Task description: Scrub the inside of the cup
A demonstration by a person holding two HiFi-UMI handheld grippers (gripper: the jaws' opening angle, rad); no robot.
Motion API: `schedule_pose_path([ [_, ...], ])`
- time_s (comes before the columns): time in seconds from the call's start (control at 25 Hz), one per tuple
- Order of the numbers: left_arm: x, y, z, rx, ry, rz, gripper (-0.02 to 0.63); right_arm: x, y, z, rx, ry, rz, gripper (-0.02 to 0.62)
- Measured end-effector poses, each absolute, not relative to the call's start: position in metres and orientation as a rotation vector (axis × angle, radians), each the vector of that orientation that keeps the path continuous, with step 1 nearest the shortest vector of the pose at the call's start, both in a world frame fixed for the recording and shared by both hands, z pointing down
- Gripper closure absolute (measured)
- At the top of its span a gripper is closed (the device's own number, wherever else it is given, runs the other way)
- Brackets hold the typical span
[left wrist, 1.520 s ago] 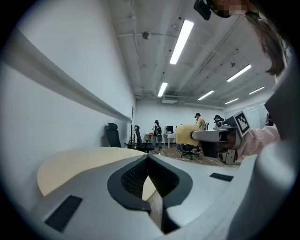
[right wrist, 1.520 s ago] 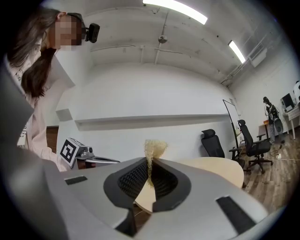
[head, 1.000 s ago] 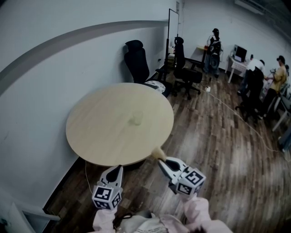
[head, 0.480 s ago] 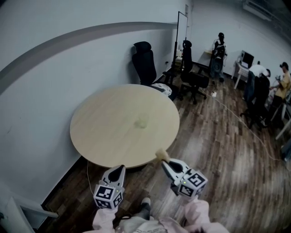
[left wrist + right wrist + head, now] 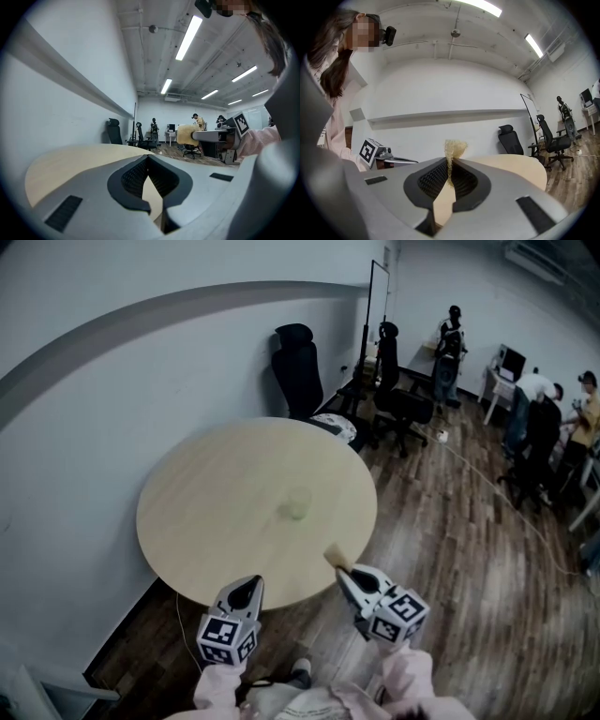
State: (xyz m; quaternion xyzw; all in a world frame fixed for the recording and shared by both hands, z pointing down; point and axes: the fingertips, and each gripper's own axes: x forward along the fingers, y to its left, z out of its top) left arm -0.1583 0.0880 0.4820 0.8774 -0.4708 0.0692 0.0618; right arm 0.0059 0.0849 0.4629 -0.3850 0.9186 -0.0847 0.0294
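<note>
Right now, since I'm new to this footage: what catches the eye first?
A big round pale table fills the middle, with one small cup near its centre. At the near edge, the right gripper pinches a yellowish sponge; the left gripper is shut, empty.

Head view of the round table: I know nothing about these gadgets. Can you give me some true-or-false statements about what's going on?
1. A small pale cup sits on the round light-wood table. True.
2. The right gripper is empty. False: it is shut on a yellowish sponge scrap.
3. The left gripper is shut with nothing in it. True.
4. The sponge scrap is inside the cup. False: it is apart from the cup, by the table's near edge.
</note>
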Motion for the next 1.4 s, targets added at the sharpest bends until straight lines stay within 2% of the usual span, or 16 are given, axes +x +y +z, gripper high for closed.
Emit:
schedule_pose_path([
  [0.68,-0.136,-0.007,0.488,2.686,-1.341,0.232,0.612,0.024,-0.005,0.471,-1.242,2.806,-0.287,0.569],
  [1.4,-0.122,-0.056,0.504,2.639,-1.357,0.253,0.612,0.028,-0.067,0.479,-1.210,2.804,-0.320,0.568],
])
